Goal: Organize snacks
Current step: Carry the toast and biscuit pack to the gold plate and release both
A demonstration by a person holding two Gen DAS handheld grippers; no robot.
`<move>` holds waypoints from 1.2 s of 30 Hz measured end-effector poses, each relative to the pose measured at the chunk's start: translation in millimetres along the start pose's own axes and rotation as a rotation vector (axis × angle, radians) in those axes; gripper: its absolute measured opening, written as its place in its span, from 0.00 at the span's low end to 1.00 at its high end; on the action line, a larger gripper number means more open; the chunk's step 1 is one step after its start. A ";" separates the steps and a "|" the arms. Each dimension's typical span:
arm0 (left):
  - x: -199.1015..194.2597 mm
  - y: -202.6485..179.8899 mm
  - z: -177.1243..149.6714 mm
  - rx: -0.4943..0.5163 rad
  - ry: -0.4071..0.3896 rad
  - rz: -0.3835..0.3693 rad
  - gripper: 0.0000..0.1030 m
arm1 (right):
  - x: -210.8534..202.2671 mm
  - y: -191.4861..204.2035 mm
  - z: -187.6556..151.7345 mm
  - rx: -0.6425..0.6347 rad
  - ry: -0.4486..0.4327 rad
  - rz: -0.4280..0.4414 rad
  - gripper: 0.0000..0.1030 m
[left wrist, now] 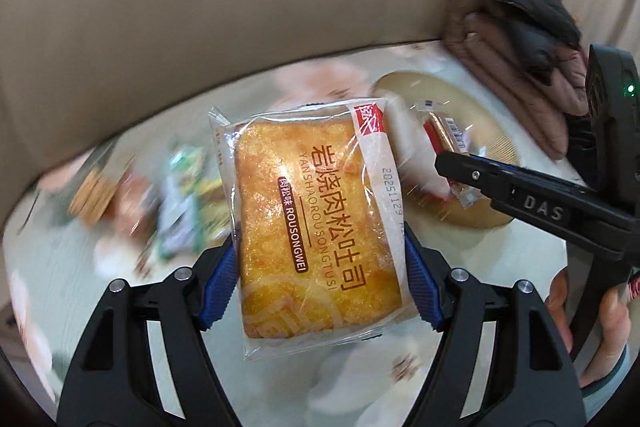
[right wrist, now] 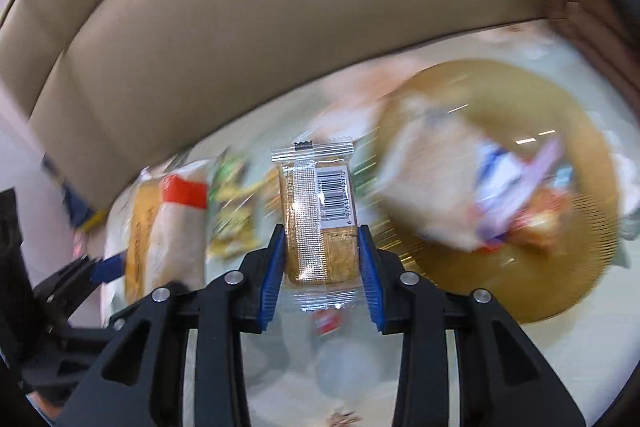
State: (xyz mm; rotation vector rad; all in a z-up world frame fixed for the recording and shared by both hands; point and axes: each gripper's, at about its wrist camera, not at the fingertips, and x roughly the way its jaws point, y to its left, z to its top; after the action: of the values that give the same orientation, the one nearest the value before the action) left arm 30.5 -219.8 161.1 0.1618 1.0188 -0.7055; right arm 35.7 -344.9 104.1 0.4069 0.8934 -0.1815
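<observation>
Item, left gripper (left wrist: 320, 279): blue pads clamped on both long sides of a bread packet (left wrist: 310, 223), clear wrapper, golden toast slice inside, brown lettering and a red corner mark; packet held above the tablecloth (left wrist: 80, 291), its far end pointing to 12 o'clock. Item, right gripper (right wrist: 322, 267): closed on a small cracker packet (right wrist: 316, 211), clear wrapper with a barcode label, held upright between the pads, its sealed lower edge hanging below them. In the left wrist view the right gripper enters from 3 o'clock, its tip over the near rim of a gold plate (left wrist: 476, 215), cracker packet (left wrist: 444, 135) in its grasp. Item, gold plate (right wrist: 520, 291): round, at 2 o'clock in the right wrist view, carrying a blurred heap of wrapped snacks (right wrist: 480, 195). Item, loose snacks (left wrist: 180, 199): green and yellow wrappers, blurred, on the tablecloth at 9 o'clock of the bread packet in the left wrist view. Item, sofa back (left wrist: 240, 7): beige, across the far side. Item, folded jacket (left wrist: 516, 39): brown and black, at 2 o'clock beyond the plate. Tablecloth pale with a faint floral print.
</observation>
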 end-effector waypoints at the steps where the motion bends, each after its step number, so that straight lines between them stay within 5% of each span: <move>1: 7.5 -11.9 13.8 0.009 -0.005 -0.019 0.71 | -8.2 -14.8 9.2 0.031 -0.021 -0.039 0.34; 8: 29.2 -59.7 69.1 0.014 -0.030 -0.108 0.73 | -49.6 -76.8 45.8 0.106 -0.125 -0.173 0.35; 9: 35.3 -64.8 74.9 0.012 -0.025 -0.124 0.80 | -51.8 -81.9 49.4 0.109 -0.131 -0.186 0.36; 10: 43.0 -68.8 78.9 0.016 -0.011 -0.135 0.87 | -52.6 -88.1 51.8 0.113 -0.133 -0.199 0.43; 11: 47.7 -68.7 80.3 0.012 -0.009 -0.123 0.90 | -50.4 -95.8 54.1 0.124 -0.126 -0.221 0.62; 12: 49.5 -63.3 77.6 -0.005 -0.008 -0.118 0.90 | -50.0 -103.1 53.4 0.146 -0.122 -0.235 0.68; 17: 48.8 -19.3 55.4 -0.088 -0.002 -0.124 0.90 | -42.9 -114.6 31.1 0.210 -0.097 -0.204 0.67; 22: 25.4 41.7 32.7 -0.197 -0.046 -0.103 0.89 | -20.8 -39.8 12.3 0.086 -0.104 -0.101 0.68; 25: 13.4 70.6 22.1 -0.238 -0.074 -0.073 0.89 | 0.9 24.3 24.5 0.009 -0.111 -0.093 0.81; 30: -14.6 139.4 -26.3 -0.312 -0.081 0.082 0.88 | 58.6 112.8 59.1 -0.027 -0.078 -0.092 0.91; 33: -38.1 176.1 -56.0 -0.420 -0.075 0.132 0.88 | 106.1 150.7 66.3 -0.081 -0.013 -0.139 0.95; 36: -55.1 201.0 -68.1 -0.562 -0.071 0.056 0.88 | 154.6 169.7 48.3 -0.154 0.103 -0.277 0.95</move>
State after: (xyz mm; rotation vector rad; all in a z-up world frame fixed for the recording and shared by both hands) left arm 85.4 -9.6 131.4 -0.3202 1.1021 -0.3509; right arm 220.3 -208.6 54.9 0.1488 1.0570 -0.3463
